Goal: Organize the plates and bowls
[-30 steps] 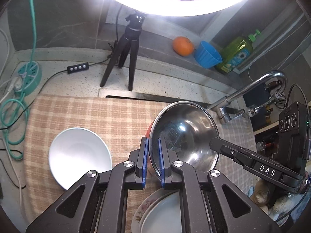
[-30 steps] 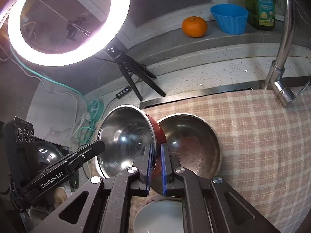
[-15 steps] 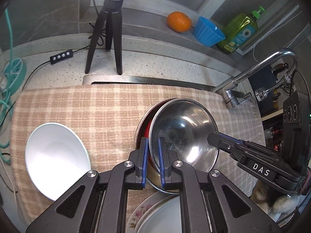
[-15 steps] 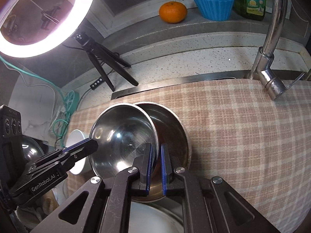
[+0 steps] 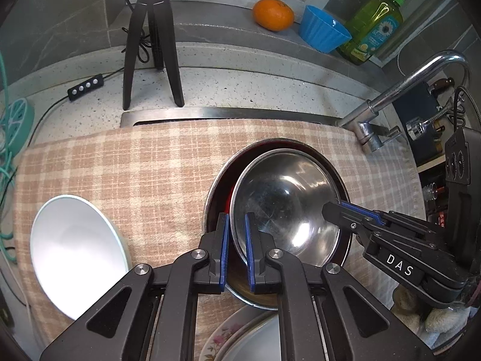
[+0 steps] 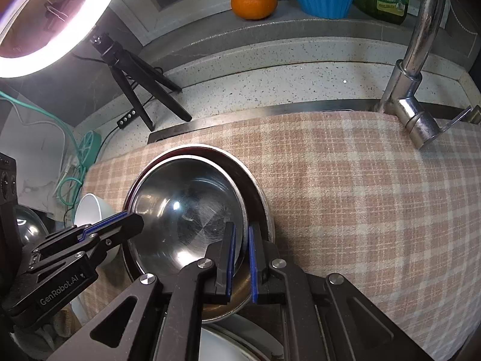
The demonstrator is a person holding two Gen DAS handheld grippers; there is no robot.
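A steel bowl with a red outside [image 5: 285,204] [image 6: 186,207] sits nested inside a larger steel bowl [image 5: 341,177] [image 6: 258,192] on the checked cloth [image 5: 135,174]. My left gripper [image 5: 236,221] is shut on the inner bowl's near rim. My right gripper [image 6: 242,228] is shut on the rim at the opposite side. Each gripper shows in the other's view, the right one [image 5: 333,212] and the left one [image 6: 132,224]. A white bowl [image 5: 75,240] [image 6: 90,210] stands on the cloth to the left. A floral plate [image 5: 222,340] lies under my fingers at the bottom edge.
A chrome faucet [image 5: 399,90] [image 6: 415,60] rises at the cloth's right back corner. A black tripod [image 5: 150,45] and ring light [image 6: 45,30] stand behind. An orange [image 5: 272,13], blue cup [image 5: 324,30] and soap bottle [image 5: 372,27] sit on the ledge. Green cables [image 5: 9,150] lie left.
Both grippers have come down with the red-sided steel bowl. It hung tilted beside the other steel bowl before and now rests inside it.
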